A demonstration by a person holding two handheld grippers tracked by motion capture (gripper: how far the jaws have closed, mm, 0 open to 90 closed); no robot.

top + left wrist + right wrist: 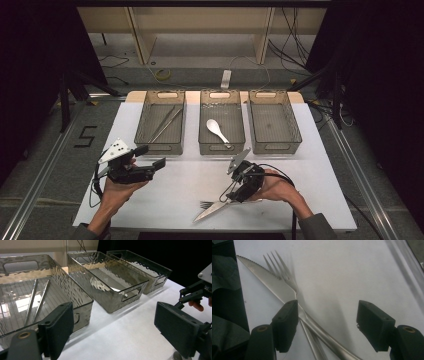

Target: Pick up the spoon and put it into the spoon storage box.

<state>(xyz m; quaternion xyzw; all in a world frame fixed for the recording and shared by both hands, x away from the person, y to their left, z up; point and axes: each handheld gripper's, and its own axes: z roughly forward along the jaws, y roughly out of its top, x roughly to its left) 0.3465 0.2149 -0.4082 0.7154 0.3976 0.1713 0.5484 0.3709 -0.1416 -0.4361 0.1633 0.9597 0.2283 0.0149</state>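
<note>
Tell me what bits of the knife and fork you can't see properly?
- Knife handle end: cut off by the bottom edge of the right gripper view.
- Fork handle: crosses under the knife there, then runs off that bottom edge.
- Both handles in the high view: hidden beneath the right gripper and the hand.
- Whether the open jaws touch the knife: cannot tell; one black jaw covers that spot.

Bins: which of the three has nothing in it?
The right-hand bin, seen from the person's side. The left bin holds metal chopsticks, the middle bin a white spoon.
</note>
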